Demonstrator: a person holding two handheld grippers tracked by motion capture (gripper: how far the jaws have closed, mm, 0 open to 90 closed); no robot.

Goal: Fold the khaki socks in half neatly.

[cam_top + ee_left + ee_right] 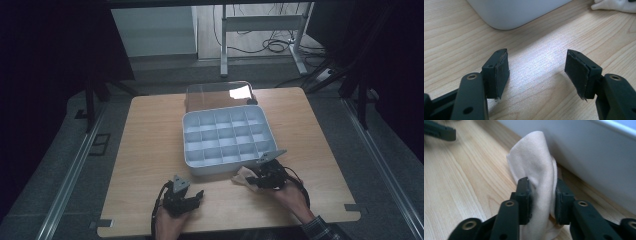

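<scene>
A pale cream cloth (537, 167) lies bunched on the wooden table beside the front wall of a grey compartment box (190, 156). My right gripper (543, 195) is shut on the cloth, and its pads pinch a raised fold. In the high view the cloth (243, 175) sits just left of the right gripper (256, 181), near the box's front right corner. My left gripper (198, 196) rests low near the table's front edge, apart from the box. Its jaws stand open over bare wood in the left gripper view (537, 72), with nothing between them.
The box holds several empty compartments, and its clear lid (219, 93) stands open behind it. The box corner (506, 15) lies just ahead of the left gripper. The table's front edge (225, 229) is close behind both hands. Desk legs and cables (272, 42) stand on the floor beyond.
</scene>
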